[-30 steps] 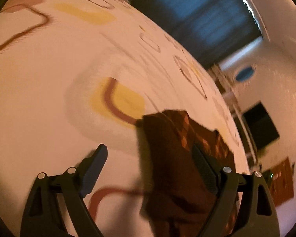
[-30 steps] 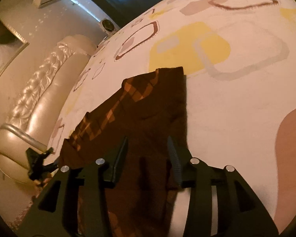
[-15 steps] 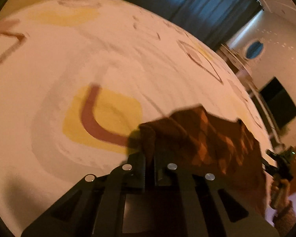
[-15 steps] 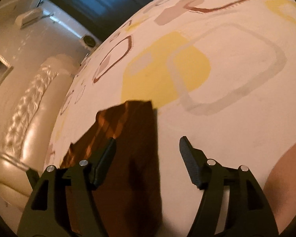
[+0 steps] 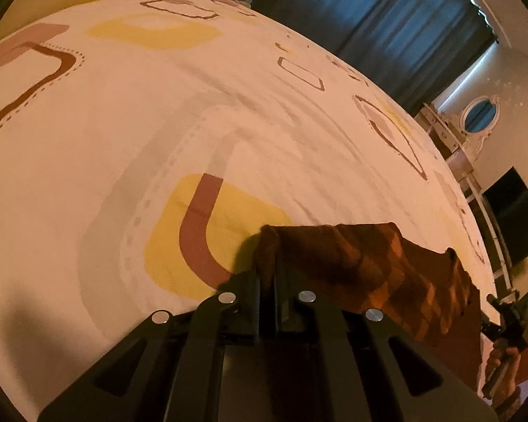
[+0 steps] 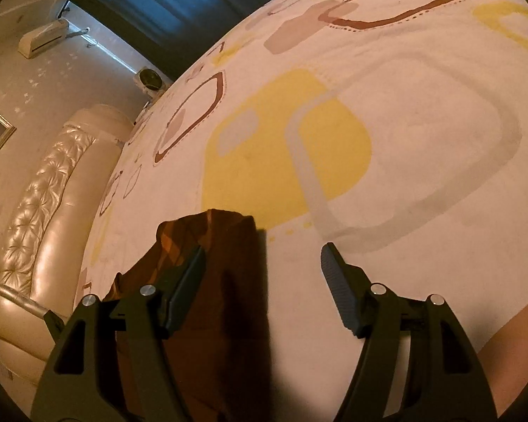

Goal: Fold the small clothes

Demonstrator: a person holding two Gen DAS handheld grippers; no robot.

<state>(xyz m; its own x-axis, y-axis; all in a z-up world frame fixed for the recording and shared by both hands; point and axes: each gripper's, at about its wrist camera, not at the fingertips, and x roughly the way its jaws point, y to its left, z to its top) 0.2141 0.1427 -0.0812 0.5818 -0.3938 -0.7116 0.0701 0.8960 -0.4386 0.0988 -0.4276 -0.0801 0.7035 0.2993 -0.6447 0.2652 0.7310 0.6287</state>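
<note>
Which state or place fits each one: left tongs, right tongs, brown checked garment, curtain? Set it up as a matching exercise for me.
Column one:
1. left tongs
2. right tongs
3. brown checked garment
4. blue curtain

Column two:
A. hangs beyond the far edge of the patterned bedsheet
B. open, one finger over the cloth, the other over bare sheet
C. shut on a corner of cloth
D. lies on the sheet, one corner pinched

Pairs: 1-C, 2-B, 3-D, 4-A
</note>
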